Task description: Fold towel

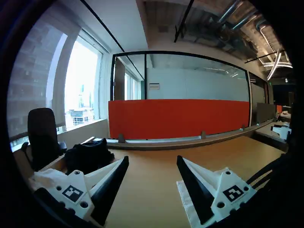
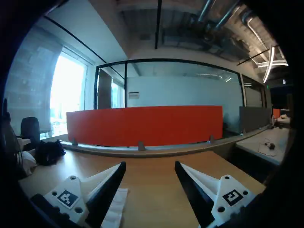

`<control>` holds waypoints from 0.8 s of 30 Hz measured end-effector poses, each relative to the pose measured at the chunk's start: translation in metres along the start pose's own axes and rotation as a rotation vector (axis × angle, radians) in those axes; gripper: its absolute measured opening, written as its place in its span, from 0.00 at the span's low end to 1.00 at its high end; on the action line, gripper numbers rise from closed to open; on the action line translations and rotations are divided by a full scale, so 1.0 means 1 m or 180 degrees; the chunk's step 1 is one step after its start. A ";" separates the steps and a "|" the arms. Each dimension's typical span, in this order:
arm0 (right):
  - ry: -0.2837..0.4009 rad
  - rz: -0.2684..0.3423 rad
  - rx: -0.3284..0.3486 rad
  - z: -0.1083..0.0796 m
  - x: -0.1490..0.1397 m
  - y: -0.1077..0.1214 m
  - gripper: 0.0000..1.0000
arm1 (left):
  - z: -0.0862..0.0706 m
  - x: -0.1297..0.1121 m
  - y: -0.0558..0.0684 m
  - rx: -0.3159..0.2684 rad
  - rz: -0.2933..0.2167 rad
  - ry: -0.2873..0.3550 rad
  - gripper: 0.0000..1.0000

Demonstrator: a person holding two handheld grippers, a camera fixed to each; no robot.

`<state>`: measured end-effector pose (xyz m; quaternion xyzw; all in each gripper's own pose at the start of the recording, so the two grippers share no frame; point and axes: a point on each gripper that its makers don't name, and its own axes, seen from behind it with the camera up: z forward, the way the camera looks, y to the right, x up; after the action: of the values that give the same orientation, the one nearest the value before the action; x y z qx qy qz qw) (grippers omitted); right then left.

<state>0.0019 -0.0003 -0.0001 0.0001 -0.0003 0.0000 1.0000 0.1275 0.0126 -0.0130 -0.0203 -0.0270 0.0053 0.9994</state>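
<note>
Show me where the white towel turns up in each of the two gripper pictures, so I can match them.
Left gripper view: the white towel lies at the bottom edge, right of centre.
Right gripper view: the white towel lies at the bottom edge, left of centre.
Shared landmark: the orange partition runs across the middle of both pictures.

Orange partition [image 1: 178, 118], black bag [image 1: 88, 155], office chair [image 1: 42, 133]

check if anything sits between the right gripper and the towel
Nothing visible does. The towel lies on the desk just under the open right gripper, beside one finger; the black bag sits well off to the side.
</note>
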 end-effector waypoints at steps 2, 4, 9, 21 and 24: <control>-0.0009 0.0000 0.0004 -0.001 0.009 -0.002 0.99 | -0.003 0.015 0.001 -0.0021 0.0024 -0.0022 0.94; -0.0016 -0.0002 0.0013 -0.002 0.020 -0.003 0.99 | -0.007 0.029 0.002 -0.0032 0.0051 -0.0036 0.94; -0.0022 -0.0021 0.0033 -0.006 0.039 -0.007 0.99 | -0.012 0.052 0.005 -0.0066 0.0089 -0.0056 0.94; -0.0170 -0.0178 0.0217 -0.011 0.044 -0.019 0.99 | -0.017 0.066 0.018 -0.0239 0.0153 -0.0153 0.93; -0.0269 -0.0276 0.0369 -0.013 0.039 -0.028 0.99 | -0.019 0.065 0.023 -0.0339 0.0227 -0.0218 0.94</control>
<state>0.0407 -0.0281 -0.0135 0.0580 -0.0425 -0.0432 0.9965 0.1928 0.0353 -0.0292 -0.0741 -0.0607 0.0401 0.9946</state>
